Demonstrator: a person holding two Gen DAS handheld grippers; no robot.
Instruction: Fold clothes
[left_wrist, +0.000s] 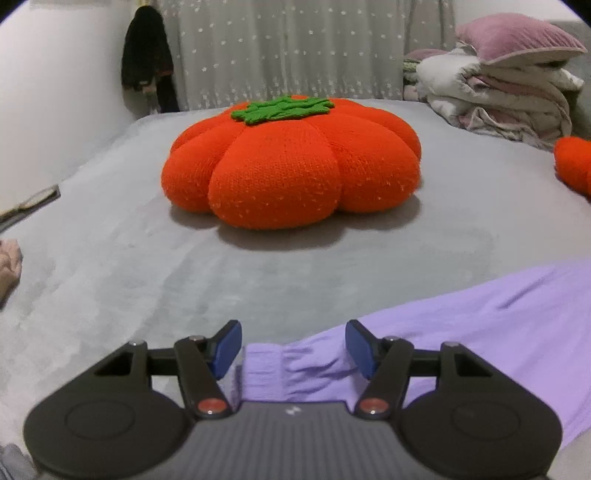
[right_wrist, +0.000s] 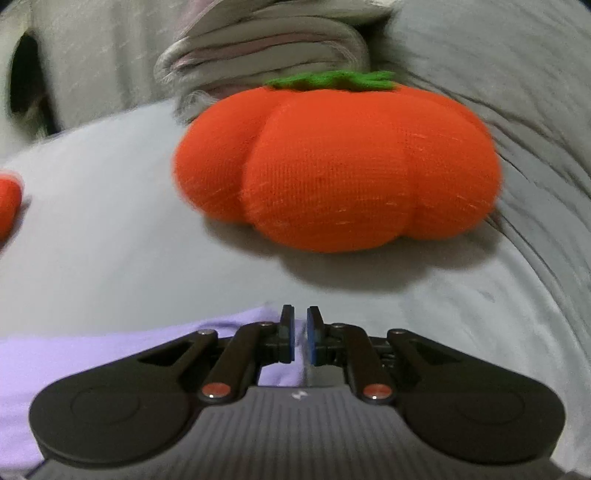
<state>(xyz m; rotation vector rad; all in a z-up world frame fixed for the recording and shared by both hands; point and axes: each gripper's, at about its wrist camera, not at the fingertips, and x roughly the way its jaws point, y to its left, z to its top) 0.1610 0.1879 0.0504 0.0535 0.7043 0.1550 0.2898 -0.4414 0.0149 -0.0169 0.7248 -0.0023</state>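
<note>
Left wrist: left tool (left_wrist: 293, 345) spread over purple garment (left_wrist: 480, 317); right tool (right_wrist: 300, 334) nearly closed, grip unclear.

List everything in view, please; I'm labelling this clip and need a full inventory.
purple garment: one, lilac, spread on the bed's near side, gathered end between the left fingers
pumpkin cushions: two, orange with green tops; large one mid-bed, smaller one to its right
bed: one, grey cover
bedding pile: one, white and pink, far right corner
pillow: one, mauve, atop the pile
curtain: one, grey with stars, behind the bed
dark clothing: one, black, hanging far left
left gripper: one, black with blue fingers, open
right gripper: one, black, nearly closed at the garment's edge
</note>
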